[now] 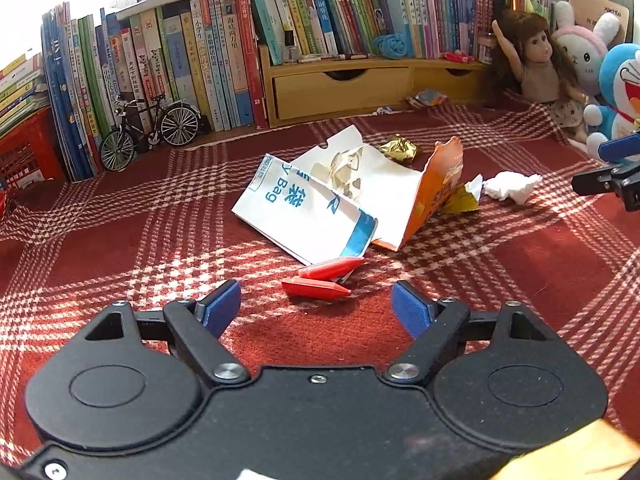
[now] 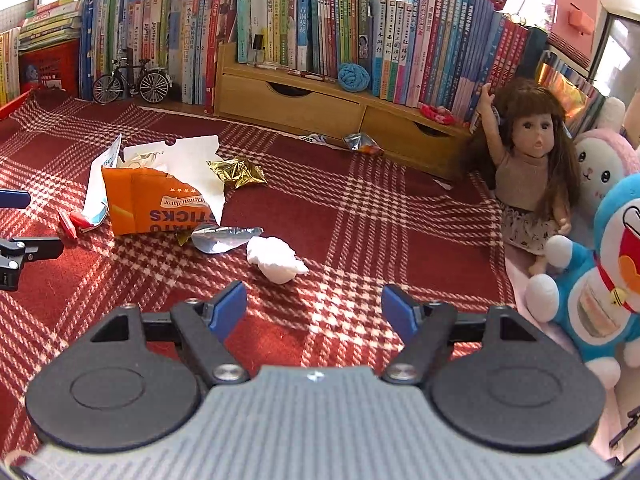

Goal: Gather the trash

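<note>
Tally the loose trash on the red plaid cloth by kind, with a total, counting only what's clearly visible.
Paper bags or cartons: 2 (white bag, orange carton)
Foil wrappers: 4 (gold, silver, small gold scrap, one by the drawers)
Crumpled tissue: 1
Red sticks: 2
Total: 9
</note>
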Demonstrator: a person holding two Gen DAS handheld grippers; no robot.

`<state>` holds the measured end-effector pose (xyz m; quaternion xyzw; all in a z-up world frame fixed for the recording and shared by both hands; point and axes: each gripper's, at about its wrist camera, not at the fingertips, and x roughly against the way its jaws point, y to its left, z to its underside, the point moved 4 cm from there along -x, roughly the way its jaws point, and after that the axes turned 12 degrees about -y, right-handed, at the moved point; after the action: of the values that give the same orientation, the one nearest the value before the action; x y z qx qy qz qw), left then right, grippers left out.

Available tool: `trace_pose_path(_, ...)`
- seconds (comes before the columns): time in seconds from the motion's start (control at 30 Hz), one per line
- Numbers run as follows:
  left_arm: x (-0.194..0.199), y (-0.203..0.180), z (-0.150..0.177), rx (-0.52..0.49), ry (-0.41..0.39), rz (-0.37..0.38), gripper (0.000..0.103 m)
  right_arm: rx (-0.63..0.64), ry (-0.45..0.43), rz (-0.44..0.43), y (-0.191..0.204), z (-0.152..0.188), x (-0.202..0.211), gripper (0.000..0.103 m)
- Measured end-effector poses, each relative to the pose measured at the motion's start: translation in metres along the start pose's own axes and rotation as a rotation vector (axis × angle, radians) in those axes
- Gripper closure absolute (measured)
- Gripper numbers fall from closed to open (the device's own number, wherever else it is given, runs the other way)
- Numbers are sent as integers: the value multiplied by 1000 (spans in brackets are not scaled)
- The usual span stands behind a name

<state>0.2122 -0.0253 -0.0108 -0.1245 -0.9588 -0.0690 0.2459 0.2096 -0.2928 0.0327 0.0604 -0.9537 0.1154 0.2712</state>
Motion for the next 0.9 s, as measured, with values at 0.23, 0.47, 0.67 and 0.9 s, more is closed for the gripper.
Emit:
trace_pose_path(0.23, -17, 3, 7, 2, 0, 12, 33, -34, 23, -21, 1, 4, -39, 20)
trace_pose_path(0.47, -29, -3, 5, -16, -46, 11, 38, -69, 42, -39, 3, 5, -63, 20)
trace_pose_path(0.67, -33, -11, 9, -31, -38, 24, 68, -96, 77, -64, 4, 10, -77, 25)
trace_pose_path(0.9, -21, -7, 7, 18, -21, 14, 83, -144, 96, -99, 3, 16, -76, 63)
